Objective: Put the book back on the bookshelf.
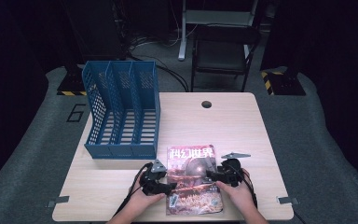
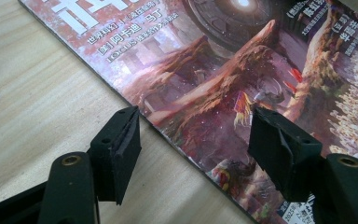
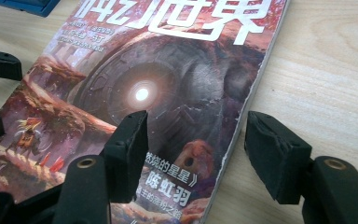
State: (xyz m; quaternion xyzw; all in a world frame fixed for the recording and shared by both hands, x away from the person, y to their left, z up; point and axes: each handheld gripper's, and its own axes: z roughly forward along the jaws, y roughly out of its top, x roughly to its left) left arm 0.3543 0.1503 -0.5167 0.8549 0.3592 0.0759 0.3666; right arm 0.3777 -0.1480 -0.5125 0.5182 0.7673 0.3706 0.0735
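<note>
A magazine with a reddish cover and white title lies flat near the table's front edge. My left gripper sits at the magazine's left edge. In the left gripper view its jaws stand open astride that edge of the magazine, one over bare wood and one over the cover. My right gripper sits at the right edge. In the right gripper view it is open too, one jaw over the cover of the magazine and one over the table. Neither pair of pads presses on the pages.
A blue three-slot file rack stands at the table's back left, just beyond the magazine. The wooden table has a cable hole near its far edge. A dark chair stands behind the table.
</note>
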